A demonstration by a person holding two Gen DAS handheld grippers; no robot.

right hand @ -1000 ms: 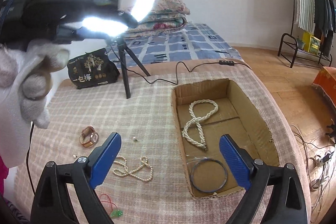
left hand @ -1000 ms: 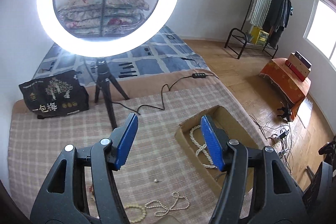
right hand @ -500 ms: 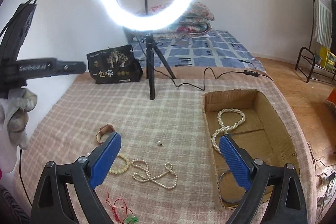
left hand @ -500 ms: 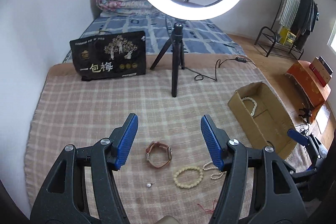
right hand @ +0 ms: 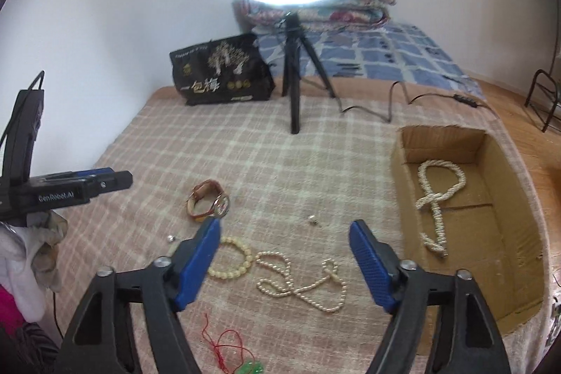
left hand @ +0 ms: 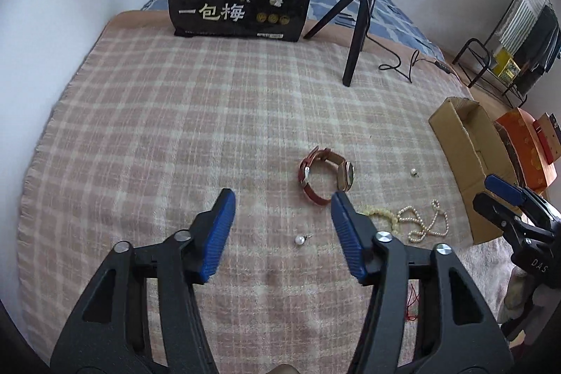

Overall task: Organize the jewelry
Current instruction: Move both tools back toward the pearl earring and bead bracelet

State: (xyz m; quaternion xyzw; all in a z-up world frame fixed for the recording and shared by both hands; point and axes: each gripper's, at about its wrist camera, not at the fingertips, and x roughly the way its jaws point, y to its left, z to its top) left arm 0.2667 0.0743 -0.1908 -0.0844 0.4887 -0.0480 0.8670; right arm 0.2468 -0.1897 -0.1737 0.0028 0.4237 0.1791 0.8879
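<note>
the cardboard box (right hand: 505,269) sat at the three o'clock side of the plaid blanket (right hand: 280,170), open on top. inside it lay one twisted pearl rope (right hand: 436,198), looped at its far end and trailing toward the near wall; the rest of the floor that showed was bare cardboard, and the near corner was hidden by the right gripper (right hand: 284,230). from the left wrist view only the box's outer wall (left hand: 463,142) and a sliver of beads at its rim could be made out.

the rest of the jewelry was outside on the blanket. a red-strapped watch (left hand: 324,176) stood on edge just beyond the left gripper (left hand: 280,198), at its one o'clock. a single pearl earring (left hand: 299,239) lay between that gripper's blue pads (left hand: 217,233), untouched. a second small earring (right hand: 313,219) lay between the watch and the box. a cream bead bracelet (right hand: 231,260) and a loose pearl necklace (right hand: 301,283) lay side by side between the right gripper's fingers, and a red cord with a green charm (right hand: 231,353) lay nearest, at six o'clock.

both claws were spread wide and held nothing.

at twelve o'clock stood a ring light on a tripod (right hand: 292,65), with a black snack bag (right hand: 222,70) at its eleven o'clock.
</note>
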